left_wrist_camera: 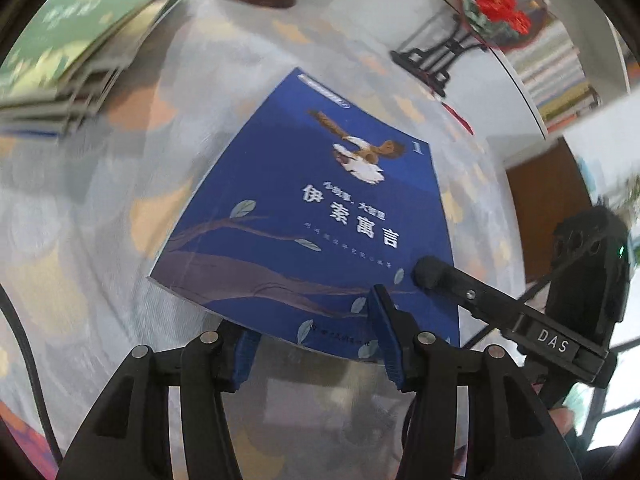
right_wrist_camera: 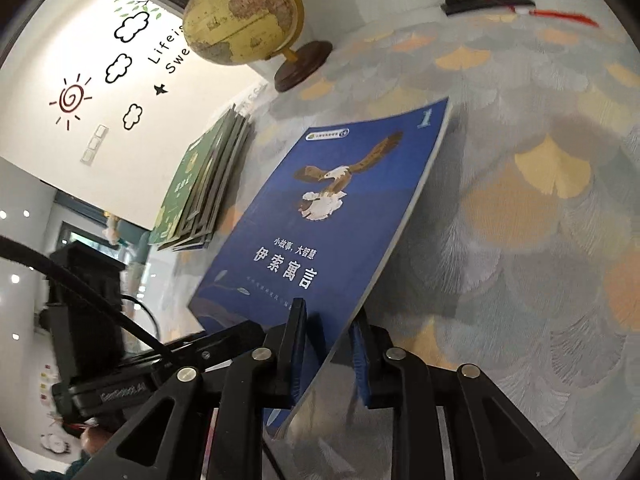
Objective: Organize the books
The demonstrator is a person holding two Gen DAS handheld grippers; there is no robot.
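Your right hand-held gripper (right_wrist_camera: 330,354) is clamped on the near edge of the blue book (right_wrist_camera: 320,216), one pad on the cover and the other under it, so the book hangs tilted off the tabletop (right_wrist_camera: 540,160) from that one corner grip. Your left hand-held gripper (left_wrist_camera: 316,344) stands part open around the same near edge: one blue pad lies over the cover, the other sits below the edge, and neither looks to be pressing. In the left wrist view the right tool reaches in over the cover's near right corner.

To do this step well, I judge you should carry the weight with the right grip and keep the book's far edge from dragging on the patterned cloth. A thin paperback held at one corner will sag and twist, so move slowly and keep the cover facing up. Clear the left pads fully before you swing.

The stack of green books (right_wrist_camera: 200,192) lies to the far left, well apart from the blue book, with the globe (right_wrist_camera: 244,16) behind it. That stack seems the likely place to lay it, edges squared.
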